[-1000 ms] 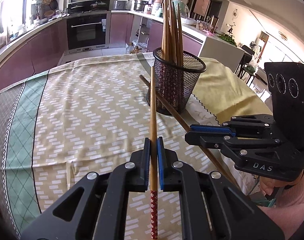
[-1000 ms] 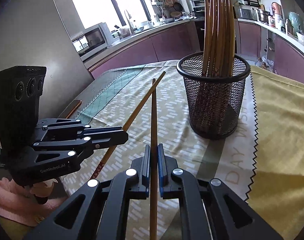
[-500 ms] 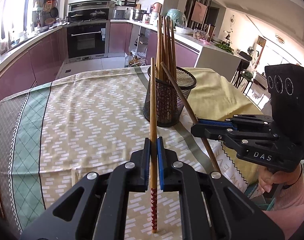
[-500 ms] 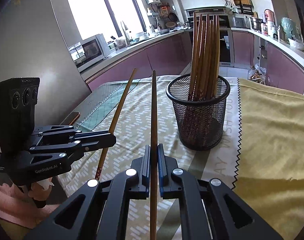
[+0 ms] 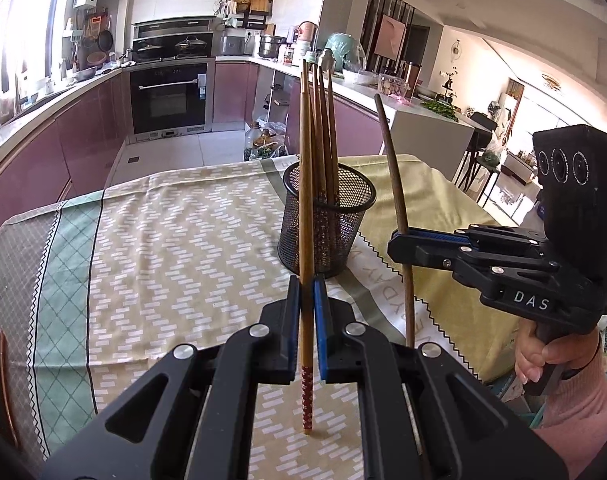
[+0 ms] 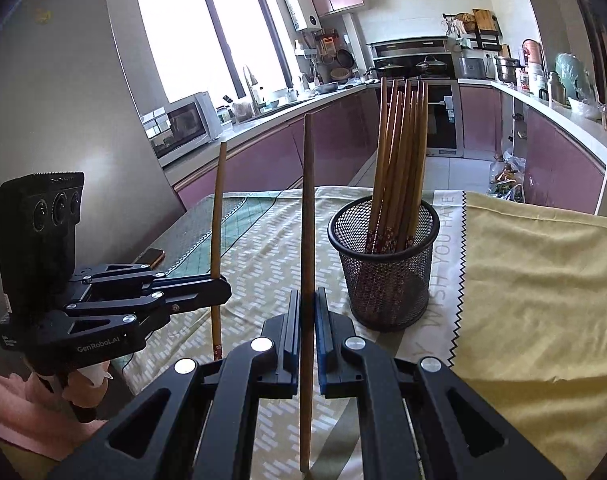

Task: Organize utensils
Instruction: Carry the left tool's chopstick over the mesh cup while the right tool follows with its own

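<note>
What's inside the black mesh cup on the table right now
The black mesh cup holds a bunch of wooden chopsticks, standing upright with their patterned red ends down. The cup's floor is mostly covered by them, so anything else at the bottom can't be made out.

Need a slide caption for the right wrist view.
Right gripper clamps one chopstick upright beside the mesh holder of chopsticks; left gripper holds another alongside.

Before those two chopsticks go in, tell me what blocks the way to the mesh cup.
Nothing visible stands between either held chopstick and the mesh cup. Only the chopsticks already inside crowd its opening, leaning to one side.
</note>
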The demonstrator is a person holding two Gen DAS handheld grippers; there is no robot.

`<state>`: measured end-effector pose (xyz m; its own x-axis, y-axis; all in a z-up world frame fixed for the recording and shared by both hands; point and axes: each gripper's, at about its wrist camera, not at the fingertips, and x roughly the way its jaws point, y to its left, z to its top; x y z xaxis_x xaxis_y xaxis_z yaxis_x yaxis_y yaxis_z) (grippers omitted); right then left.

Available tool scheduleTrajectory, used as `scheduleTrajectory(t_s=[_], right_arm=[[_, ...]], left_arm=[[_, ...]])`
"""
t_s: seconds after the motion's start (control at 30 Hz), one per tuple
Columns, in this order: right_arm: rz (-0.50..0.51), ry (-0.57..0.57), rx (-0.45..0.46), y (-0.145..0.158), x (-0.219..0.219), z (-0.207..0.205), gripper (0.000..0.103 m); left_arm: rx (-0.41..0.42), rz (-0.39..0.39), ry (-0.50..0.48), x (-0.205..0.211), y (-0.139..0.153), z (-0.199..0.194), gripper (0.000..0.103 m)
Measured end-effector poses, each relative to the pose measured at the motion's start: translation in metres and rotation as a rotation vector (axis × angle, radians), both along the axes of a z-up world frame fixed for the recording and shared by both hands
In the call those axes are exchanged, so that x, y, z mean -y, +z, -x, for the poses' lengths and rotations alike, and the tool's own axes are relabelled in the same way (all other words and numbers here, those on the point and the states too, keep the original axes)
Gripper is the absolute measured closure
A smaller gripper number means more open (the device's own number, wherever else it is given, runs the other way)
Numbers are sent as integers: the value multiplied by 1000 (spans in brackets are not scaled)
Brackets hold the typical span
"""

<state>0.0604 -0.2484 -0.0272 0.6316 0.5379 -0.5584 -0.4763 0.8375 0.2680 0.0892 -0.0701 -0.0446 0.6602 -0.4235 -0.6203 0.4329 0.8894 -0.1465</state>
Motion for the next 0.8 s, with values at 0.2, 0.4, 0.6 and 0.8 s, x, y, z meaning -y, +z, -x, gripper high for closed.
scheduleTrajectory(t_s=[0.2,0.4,0.6,0.8], right_arm=[[-8,-9,18,5,4,1,97],[-13,-15,38,12,7,0,97],[-15,-18,53,16,8,-3,97],[-19,-24,68,21,10,-4,97]], left_arm=[[19,2,-3,3,7,-1,96],[32,3,-3,5,11,-3,96],[43,5,-1,6,15,-6,96],[58,5,1,8,20,-9,96]])
